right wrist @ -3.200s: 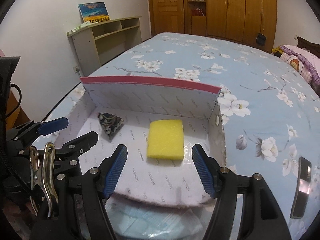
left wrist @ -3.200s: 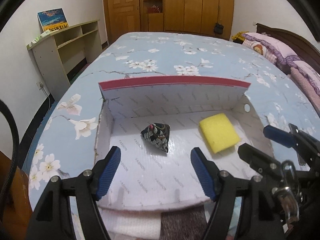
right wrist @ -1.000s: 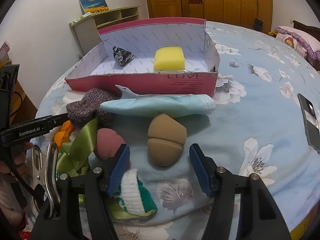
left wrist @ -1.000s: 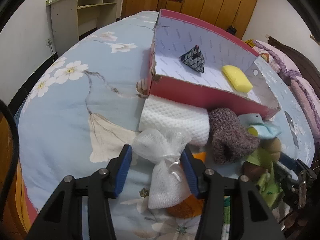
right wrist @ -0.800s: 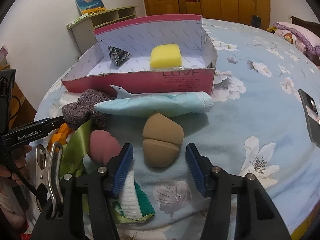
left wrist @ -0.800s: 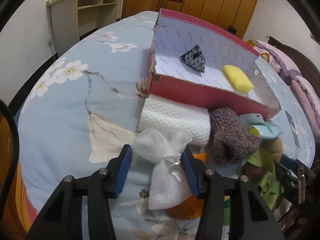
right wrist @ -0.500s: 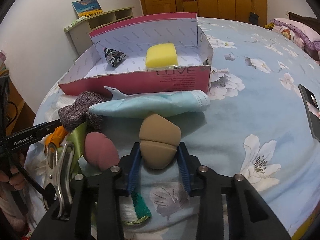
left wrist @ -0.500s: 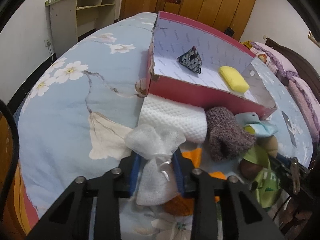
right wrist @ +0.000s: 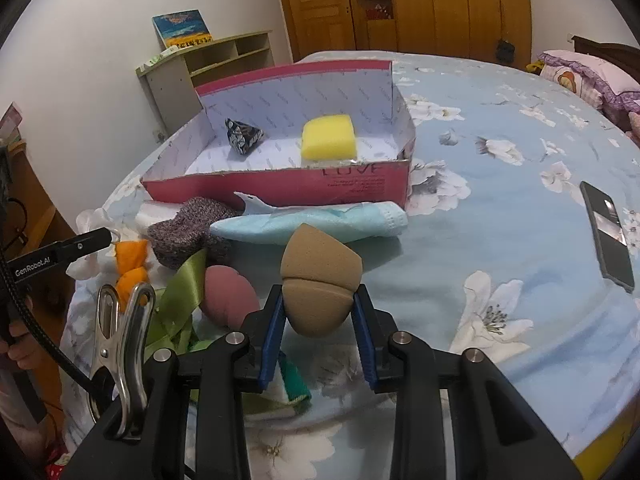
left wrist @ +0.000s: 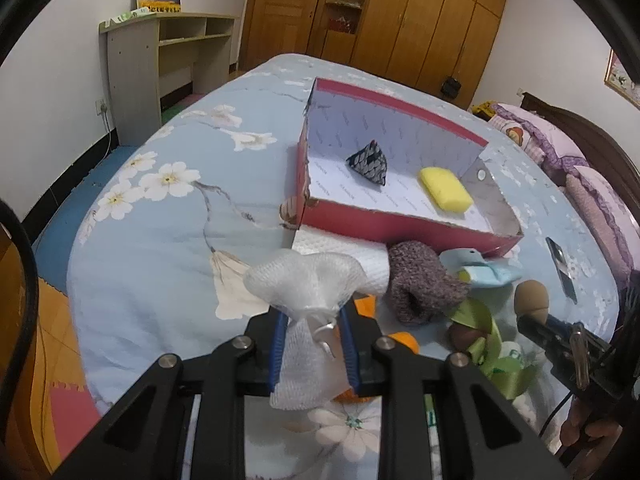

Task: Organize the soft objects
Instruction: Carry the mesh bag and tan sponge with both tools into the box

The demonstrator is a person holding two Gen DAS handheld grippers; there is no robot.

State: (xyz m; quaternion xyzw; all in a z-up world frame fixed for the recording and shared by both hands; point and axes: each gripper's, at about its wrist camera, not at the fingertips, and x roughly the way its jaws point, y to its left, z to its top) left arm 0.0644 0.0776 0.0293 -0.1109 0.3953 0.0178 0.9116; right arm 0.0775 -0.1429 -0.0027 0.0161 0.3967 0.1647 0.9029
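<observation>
Left gripper [left wrist: 310,344] has just closed, its blue pads pinching the neck of a white mesh pouch [left wrist: 308,292] lifted clear of the floral bedspread [left wrist: 160,236]. At its one o'clock sits the red box [left wrist: 396,226], holding a dark patterned pouch [left wrist: 369,162] and, further right, a yellow sponge [left wrist: 445,189]. Against the box's near wall lie a white towel [left wrist: 340,254], a grey knitted sock [left wrist: 422,282] and a pale blue face mask [right wrist: 312,226]. Right gripper [right wrist: 319,322] has likewise just closed, clamped on a tan makeup sponge [right wrist: 318,280]; a pink makeup sponge [right wrist: 228,298] rests at its nine o'clock, a phone [right wrist: 610,234] at two o'clock
</observation>
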